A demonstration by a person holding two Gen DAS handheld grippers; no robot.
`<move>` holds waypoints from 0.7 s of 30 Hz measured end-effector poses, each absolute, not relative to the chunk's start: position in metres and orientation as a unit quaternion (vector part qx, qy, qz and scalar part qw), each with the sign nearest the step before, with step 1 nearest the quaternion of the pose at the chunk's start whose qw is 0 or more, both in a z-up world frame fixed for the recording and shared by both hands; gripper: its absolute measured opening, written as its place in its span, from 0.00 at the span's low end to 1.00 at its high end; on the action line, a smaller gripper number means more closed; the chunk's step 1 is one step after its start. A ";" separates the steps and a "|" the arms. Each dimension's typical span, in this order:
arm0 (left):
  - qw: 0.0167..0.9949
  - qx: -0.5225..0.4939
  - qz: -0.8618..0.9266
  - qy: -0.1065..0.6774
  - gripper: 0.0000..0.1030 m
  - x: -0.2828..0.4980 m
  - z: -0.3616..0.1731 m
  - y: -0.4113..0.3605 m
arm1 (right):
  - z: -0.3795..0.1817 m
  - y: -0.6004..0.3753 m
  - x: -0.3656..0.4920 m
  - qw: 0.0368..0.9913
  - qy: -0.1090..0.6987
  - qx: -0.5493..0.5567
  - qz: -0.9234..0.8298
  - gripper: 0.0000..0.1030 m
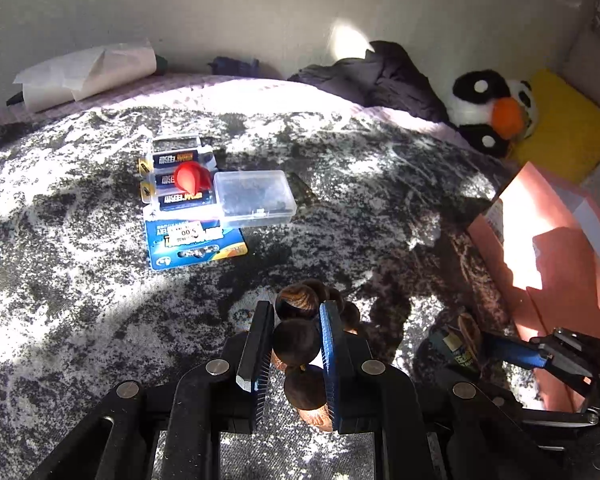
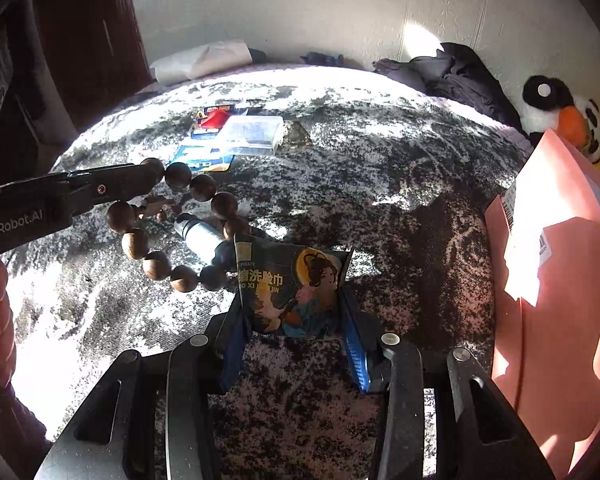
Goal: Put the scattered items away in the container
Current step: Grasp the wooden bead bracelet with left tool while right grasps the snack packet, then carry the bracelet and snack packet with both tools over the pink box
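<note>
My left gripper (image 1: 294,332) is shut on a string of large brown wooden beads (image 1: 296,342); the bead loop (image 2: 180,216) hangs from it in the right wrist view. My right gripper (image 2: 294,320) is shut on a dark face-towel packet (image 2: 296,292) printed with a woman's figure, just above the bedcover. A small silver flashlight (image 2: 204,236) lies under the bead loop. Farther back lie a blue battery pack (image 1: 188,208), a red cone-shaped piece (image 1: 192,178) on it, and a clear plastic case (image 1: 254,198). The pink cardboard box (image 1: 556,248) stands open at the right.
The items lie on a grey-and-white mottled bedcover (image 1: 80,240). A penguin plush (image 1: 492,108) and yellow cushion (image 1: 568,124) sit at the back right, dark clothing (image 1: 384,76) by the wall, rolled paper (image 1: 88,72) at the back left.
</note>
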State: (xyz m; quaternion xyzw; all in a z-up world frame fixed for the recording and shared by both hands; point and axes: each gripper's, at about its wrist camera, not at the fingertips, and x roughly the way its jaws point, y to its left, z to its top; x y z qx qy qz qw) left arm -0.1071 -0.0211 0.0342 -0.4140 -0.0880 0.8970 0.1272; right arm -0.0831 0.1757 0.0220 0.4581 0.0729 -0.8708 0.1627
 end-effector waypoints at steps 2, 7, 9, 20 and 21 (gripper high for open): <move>0.125 -0.406 0.901 -0.088 0.17 -0.099 0.044 -0.023 | 0.028 0.179 -0.077 0.163 0.070 0.454 -0.873 0.44; 0.118 -0.394 0.908 -0.079 0.17 -0.073 0.065 -0.027 | 0.045 0.182 -0.058 0.171 0.070 0.438 -0.880 0.43; 0.117 -0.386 0.912 -0.077 0.17 -0.063 0.074 -0.027 | 0.054 0.182 -0.049 0.178 0.070 0.428 -0.883 0.44; 0.140 -0.353 0.924 -0.050 0.17 -0.017 0.122 -0.006 | 0.103 0.193 -0.002 0.196 0.060 0.376 -0.904 0.44; 0.143 -0.351 0.924 -0.046 0.17 -0.014 0.125 -0.001 | 0.106 0.195 0.002 0.194 0.060 0.372 -0.906 0.44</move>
